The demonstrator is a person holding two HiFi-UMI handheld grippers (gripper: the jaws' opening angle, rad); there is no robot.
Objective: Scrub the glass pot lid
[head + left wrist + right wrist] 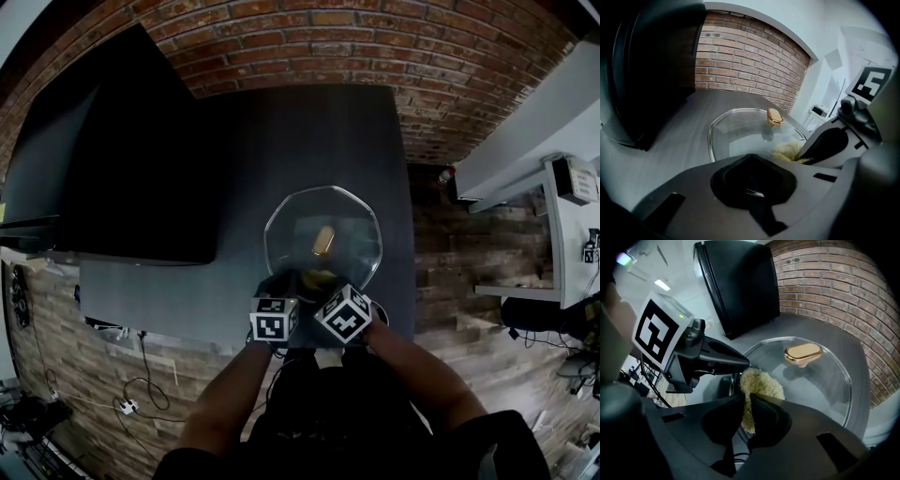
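The glass pot lid [292,232] lies flat on the dark table [309,131], its gold knob [323,240] pointing up. Both grippers are at the lid's near edge. My left gripper [281,284] is shut on the lid's metal rim; a glint of that rim shows between its jaws [752,188]. My right gripper [325,284] is shut on a yellow fibrous scrub pad [761,384], which rests on the glass just short of the knob [802,353]. The left gripper view shows the pad [786,151] on the lid [736,131] beside the right gripper's fingers [820,145].
A large black screen [122,159] stands on the table's left side, close to the lid. A brick wall [375,47] runs behind the table. Cables [127,405] lie on the floor at lower left, and a white shelf [562,234] is at the right.
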